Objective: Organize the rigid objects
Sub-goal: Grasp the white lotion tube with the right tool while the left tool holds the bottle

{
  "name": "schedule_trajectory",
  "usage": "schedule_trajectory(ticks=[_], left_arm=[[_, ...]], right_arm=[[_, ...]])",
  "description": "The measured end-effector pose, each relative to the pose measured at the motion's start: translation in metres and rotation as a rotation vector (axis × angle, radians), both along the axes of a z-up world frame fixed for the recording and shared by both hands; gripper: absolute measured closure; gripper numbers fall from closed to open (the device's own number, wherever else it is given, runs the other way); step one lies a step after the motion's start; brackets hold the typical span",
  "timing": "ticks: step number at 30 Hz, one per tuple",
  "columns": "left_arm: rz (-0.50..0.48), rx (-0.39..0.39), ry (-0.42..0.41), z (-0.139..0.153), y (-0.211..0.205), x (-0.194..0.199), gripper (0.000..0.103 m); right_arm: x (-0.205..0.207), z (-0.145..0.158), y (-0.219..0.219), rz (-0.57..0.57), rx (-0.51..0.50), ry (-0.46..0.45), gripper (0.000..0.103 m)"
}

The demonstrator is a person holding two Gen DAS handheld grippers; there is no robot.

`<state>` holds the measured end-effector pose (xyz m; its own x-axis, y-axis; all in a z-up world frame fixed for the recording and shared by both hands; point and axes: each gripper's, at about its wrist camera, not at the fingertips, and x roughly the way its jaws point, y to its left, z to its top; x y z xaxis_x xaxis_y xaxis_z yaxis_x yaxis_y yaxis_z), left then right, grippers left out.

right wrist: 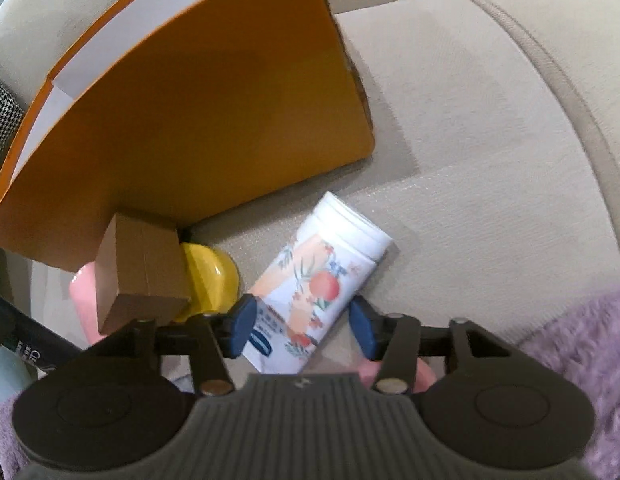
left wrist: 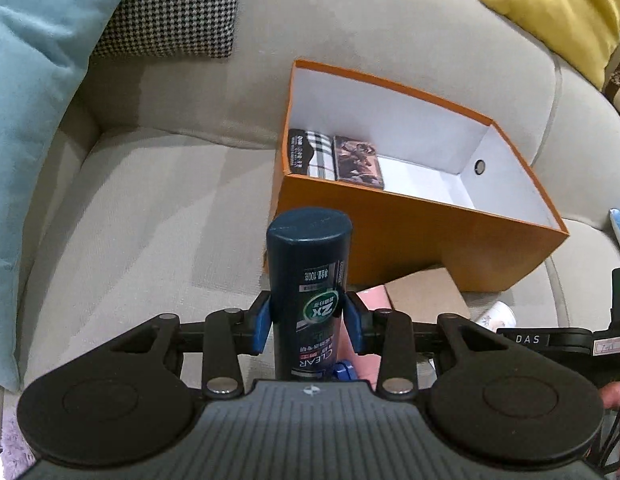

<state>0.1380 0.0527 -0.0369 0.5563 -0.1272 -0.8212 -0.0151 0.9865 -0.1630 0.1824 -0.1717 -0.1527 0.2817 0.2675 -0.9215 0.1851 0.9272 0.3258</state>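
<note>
My left gripper is shut on a dark blue CLEAR bottle, held up in front of the open orange box on the sofa. Two flat packs lie at the box's left end. My right gripper is open, its blue pads either side of a white floral tube lying on the cushion, with small gaps showing. A brown box, a yellow object and a pink object lie against the orange box's outer wall.
A teal cushion, a houndstooth cushion and a yellow cushion lean on the sofa back. A purple fuzzy fabric lies at the lower right. Beige seat cushion stretches to the right of the box.
</note>
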Motion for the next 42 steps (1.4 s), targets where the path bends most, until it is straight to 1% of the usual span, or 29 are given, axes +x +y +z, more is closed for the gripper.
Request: schedule_trajectory(ticks=[1, 3, 4, 5, 6, 8, 10, 11, 13, 16, 19, 21, 23, 25, 28, 30, 32, 35, 38, 42], left_arm=[[0.003, -0.001, 0.006, -0.002, 0.000, 0.002, 0.060], [0.007, 0.000, 0.014, -0.005, 0.000, 0.005, 0.060], [0.008, 0.000, 0.017, -0.004, 0.002, 0.004, 0.060], [0.008, 0.000, 0.020, -0.005, 0.002, 0.005, 0.060], [0.008, -0.001, 0.022, -0.006, 0.002, 0.005, 0.060], [0.012, -0.007, 0.022, -0.005, 0.003, 0.003, 0.060], [0.018, -0.012, 0.019, -0.003, 0.005, 0.001, 0.060], [0.021, -0.012, 0.013, 0.000, 0.005, -0.001, 0.060], [0.023, -0.008, -0.002, 0.005, 0.006, -0.005, 0.060], [0.026, -0.011, -0.033, 0.018, 0.009, -0.015, 0.060], [0.023, -0.006, -0.057, 0.033, 0.008, -0.026, 0.060], [0.003, -0.020, -0.058, 0.041, 0.005, -0.034, 0.060], [-0.032, -0.068, -0.038, 0.045, 0.001, -0.040, 0.060], [-0.074, -0.122, -0.001, 0.042, -0.007, -0.045, 0.060], [-0.122, -0.188, 0.069, 0.027, -0.021, -0.048, 0.060], [-0.141, -0.206, 0.114, 0.017, -0.029, -0.049, 0.061], [-0.149, -0.210, 0.162, 0.008, -0.034, -0.050, 0.061], [-0.149, -0.201, 0.210, -0.004, -0.036, -0.057, 0.061], [-0.119, -0.201, 0.255, -0.018, -0.029, -0.056, 0.061], [-0.096, -0.153, 0.286, -0.033, -0.025, -0.057, 0.061]], right_arm=[[0.001, -0.001, 0.001, 0.002, -0.003, -0.002, 0.046], [0.002, -0.001, 0.003, 0.002, -0.015, -0.015, 0.047], [0.001, 0.000, 0.003, 0.003, -0.021, -0.025, 0.051], [-0.001, 0.003, 0.003, 0.004, -0.026, -0.040, 0.058], [-0.002, 0.007, 0.002, 0.005, -0.031, -0.051, 0.061], [-0.003, 0.013, 0.000, 0.001, -0.023, -0.054, 0.071], [-0.007, 0.021, -0.002, 0.003, -0.015, -0.072, 0.076], [-0.007, 0.025, 0.000, 0.012, -0.028, -0.085, 0.078], [-0.013, 0.036, 0.005, 0.039, -0.055, -0.128, 0.079], [-0.021, 0.055, 0.008, 0.070, -0.065, -0.179, 0.084], [-0.029, 0.066, 0.008, 0.097, -0.056, -0.206, 0.084], [-0.037, 0.071, 0.007, 0.110, -0.051, -0.213, 0.084], [-0.045, 0.073, 0.007, 0.125, -0.033, -0.204, 0.084], [-0.056, 0.070, 0.012, 0.141, -0.014, -0.190, 0.084], [-0.071, 0.066, 0.020, 0.165, 0.004, -0.168, 0.084], [-0.079, 0.063, 0.024, 0.180, 0.018, -0.153, 0.084], [-0.087, 0.063, 0.029, 0.201, 0.027, -0.153, 0.084], [-0.094, 0.063, 0.034, 0.230, 0.028, -0.161, 0.084], [-0.096, 0.058, 0.040, 0.256, 0.024, -0.144, 0.084], [-0.103, 0.050, 0.048, 0.289, 0.031, -0.114, 0.084]])
